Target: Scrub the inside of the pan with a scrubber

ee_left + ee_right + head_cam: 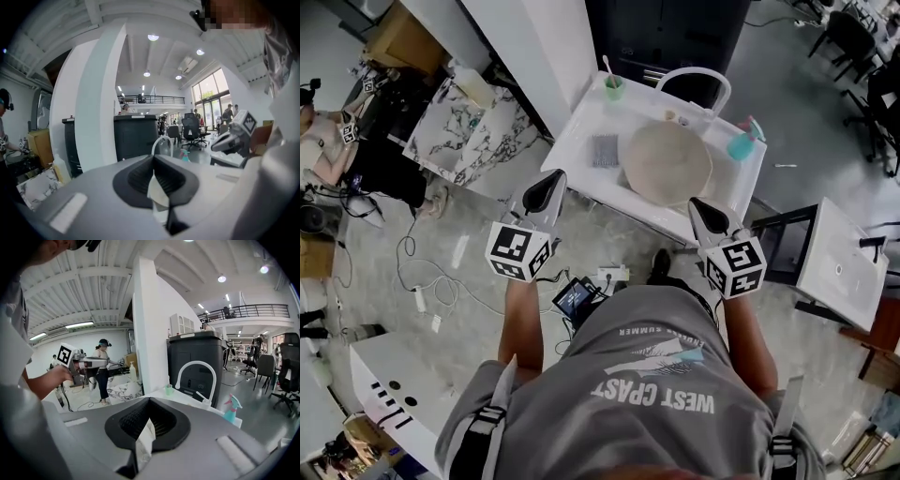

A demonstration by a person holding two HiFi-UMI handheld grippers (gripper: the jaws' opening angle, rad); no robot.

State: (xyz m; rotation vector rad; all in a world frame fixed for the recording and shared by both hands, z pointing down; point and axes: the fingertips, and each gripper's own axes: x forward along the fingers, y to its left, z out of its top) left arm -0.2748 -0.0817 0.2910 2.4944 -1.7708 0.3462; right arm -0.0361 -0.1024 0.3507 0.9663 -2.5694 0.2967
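Note:
The round beige pan lies in the white sink table, with the grey ribbed scrubber flat on the table just left of it. My left gripper hangs in the air short of the table's near edge, jaws shut on nothing, and its own view shows the same. My right gripper is level with it at the right, also shut and empty. Both point over the table, and each gripper view shows the white faucet but not the pan.
A green cup with a brush and a teal spray bottle stand at the table's back corners beside the faucet. A dark cabinet stands behind. A marble-patterned table is to the left, a white table to the right, and cables lie on the floor.

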